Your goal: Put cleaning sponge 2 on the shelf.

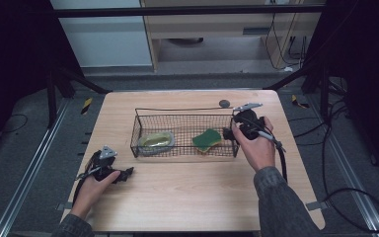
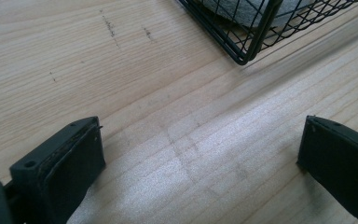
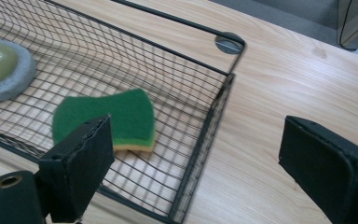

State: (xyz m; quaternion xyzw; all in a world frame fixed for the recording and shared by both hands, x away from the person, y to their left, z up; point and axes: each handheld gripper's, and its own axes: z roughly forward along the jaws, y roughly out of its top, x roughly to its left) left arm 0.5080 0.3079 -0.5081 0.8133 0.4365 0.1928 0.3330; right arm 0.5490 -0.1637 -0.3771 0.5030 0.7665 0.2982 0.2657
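A black wire basket (image 1: pixel 177 109) stands mid-table. Inside it a green sponge with a yellow underside (image 1: pixel 207 139) lies flat at the right end, and a grey-rimmed pad with a pale green top (image 1: pixel 156 141) lies at the left end. My right gripper (image 1: pixel 228 133) hovers at the basket's right end, open and holding nothing. In the right gripper view (image 3: pixel 196 158) one jaw stands over the sponge (image 3: pixel 116 112) and the other over bare table, with the basket wall (image 3: pixel 214 112) between them. My left gripper (image 1: pixel 128 174) rests on the table at the front left, open and holding nothing (image 2: pixel 200 154).
A round grey grommet (image 1: pixel 224 103) sits in the tabletop just behind the basket's right corner. The basket's near left corner (image 2: pixel 251 42) lies ahead of the left gripper. Bare wood stretches across the front of the table (image 1: pixel 187 197).
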